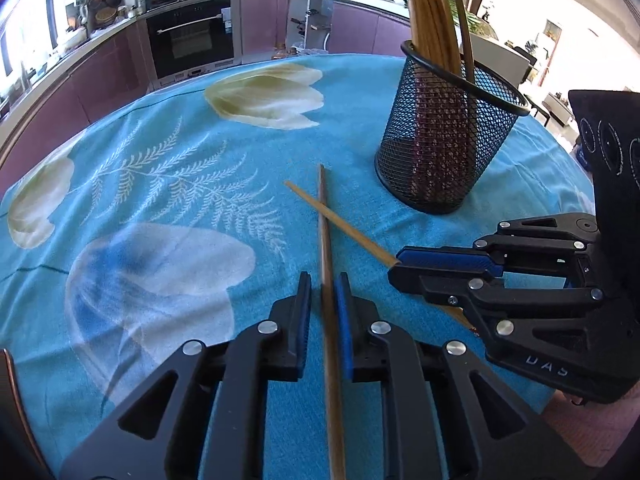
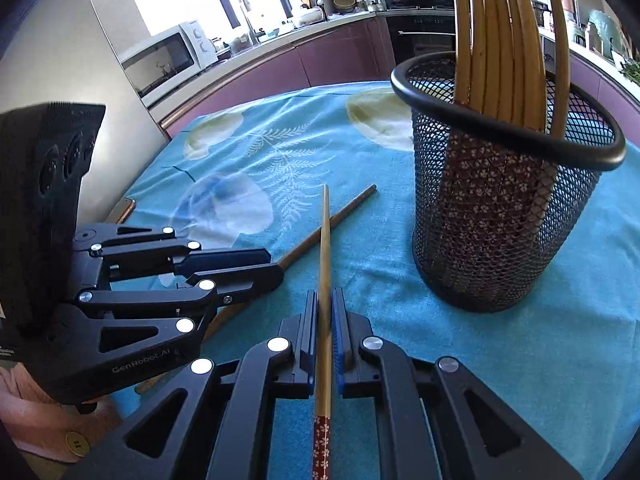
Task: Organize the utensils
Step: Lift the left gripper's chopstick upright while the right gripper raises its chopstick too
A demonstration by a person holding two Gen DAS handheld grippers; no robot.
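With each gripper closed on one chopstick, the pick-up step is complete: left gripper [image 1: 323, 296] fingers clamp the darker chopstick [image 1: 325, 232], right gripper [image 2: 325, 312] fingers the paler chopstick [image 2: 325, 240] — crossed above the bench [image 1: 168, 208]. Next: lift, upend into the mesh holder [image 2: 500, 208] beyond. Markings: "GenRobot.AI", "DAS".

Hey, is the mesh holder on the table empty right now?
No, the black mesh holder already has a bundle of chopsticks standing in it, their patterned ends down inside.
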